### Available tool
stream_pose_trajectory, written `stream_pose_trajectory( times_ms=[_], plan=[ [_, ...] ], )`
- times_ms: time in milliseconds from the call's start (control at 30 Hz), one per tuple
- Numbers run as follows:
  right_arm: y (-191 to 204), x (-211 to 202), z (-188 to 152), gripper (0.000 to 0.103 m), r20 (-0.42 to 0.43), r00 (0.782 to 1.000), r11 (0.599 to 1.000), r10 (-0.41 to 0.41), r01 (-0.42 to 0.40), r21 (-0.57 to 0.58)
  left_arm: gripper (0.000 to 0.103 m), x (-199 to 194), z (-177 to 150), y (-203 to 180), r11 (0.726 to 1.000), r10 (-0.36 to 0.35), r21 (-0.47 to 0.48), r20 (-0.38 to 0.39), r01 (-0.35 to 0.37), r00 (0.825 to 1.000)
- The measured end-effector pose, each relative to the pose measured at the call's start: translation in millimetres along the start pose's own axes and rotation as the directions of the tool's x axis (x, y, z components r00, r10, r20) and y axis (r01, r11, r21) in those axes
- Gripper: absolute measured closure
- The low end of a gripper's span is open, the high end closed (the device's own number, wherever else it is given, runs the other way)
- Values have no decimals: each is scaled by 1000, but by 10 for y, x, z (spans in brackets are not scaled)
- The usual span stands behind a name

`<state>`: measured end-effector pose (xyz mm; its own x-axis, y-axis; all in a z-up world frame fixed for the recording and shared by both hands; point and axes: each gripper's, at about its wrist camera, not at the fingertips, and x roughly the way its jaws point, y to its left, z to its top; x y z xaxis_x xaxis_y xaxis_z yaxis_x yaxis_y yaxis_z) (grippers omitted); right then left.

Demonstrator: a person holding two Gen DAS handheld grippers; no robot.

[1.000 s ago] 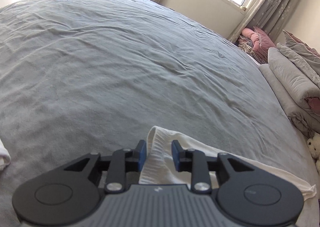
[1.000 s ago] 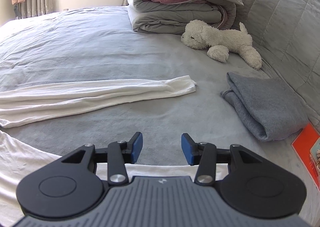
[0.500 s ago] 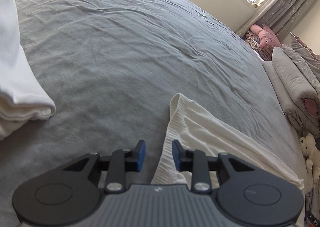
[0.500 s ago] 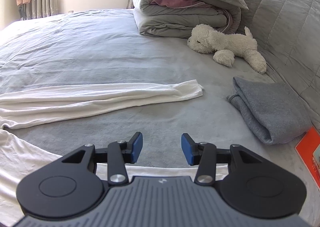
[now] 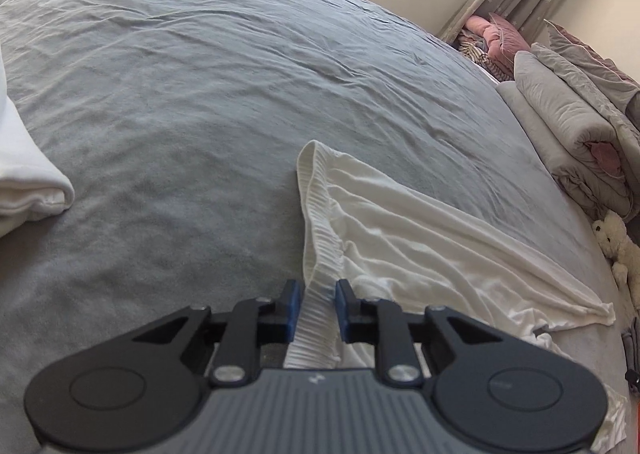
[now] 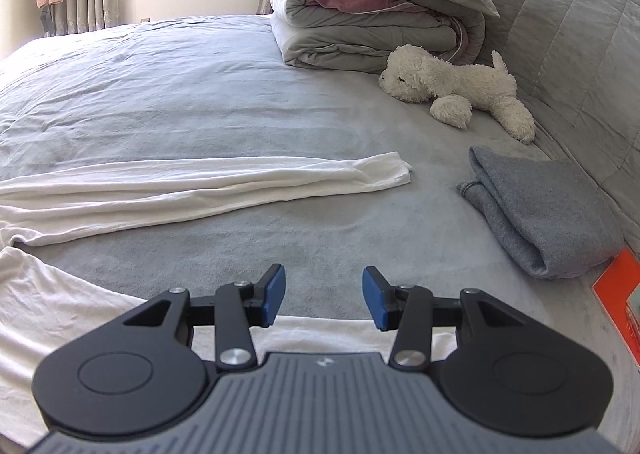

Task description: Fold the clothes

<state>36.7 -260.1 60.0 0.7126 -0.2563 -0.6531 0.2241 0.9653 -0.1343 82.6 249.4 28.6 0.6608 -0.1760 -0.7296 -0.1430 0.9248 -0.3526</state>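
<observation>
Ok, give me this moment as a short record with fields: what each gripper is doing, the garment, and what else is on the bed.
left gripper: fingers on either side of the ribbed hem of the white garment, a little gap still showing
right gripper: open, holding nothing, above the garment's near edge
garment: white, long sleeve stretched out flat on the bed
folded white cloth: at the left edge of the left wrist view
grey folded cloth: right of the sleeve's end
plush toy: lies in front of the rolled duvet
</observation>
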Motion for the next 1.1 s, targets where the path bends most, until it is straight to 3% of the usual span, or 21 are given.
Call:
stream_pose_trajectory(
  times_ms=[133,333,500,633,1100],
  plan=[
    [11,-2,15,56,3,1000,1000,4,-4,-1,83,-106,-44,-173,995,23,92,33,-26,999],
    [74,14,31,56,4,1000,1000,13,-13,-19,83,-98,-40,-211,993,23,119,36,-27,999],
    [75,7,16,54,3,1000,1000,15,-14,-21,81,-7,-19,-97,998,17,60,-10,-16,1000],
    [69,2,15,54,3,1000,1000,14,-14,-18,76,-67,37,31,999,-29,-38,-6,29,1000],
    [92,0,10,53,2,1000,1000,16,-16,-25,72,-72,125,389,981,21,-194,-7,-22,1000]
  ],
)
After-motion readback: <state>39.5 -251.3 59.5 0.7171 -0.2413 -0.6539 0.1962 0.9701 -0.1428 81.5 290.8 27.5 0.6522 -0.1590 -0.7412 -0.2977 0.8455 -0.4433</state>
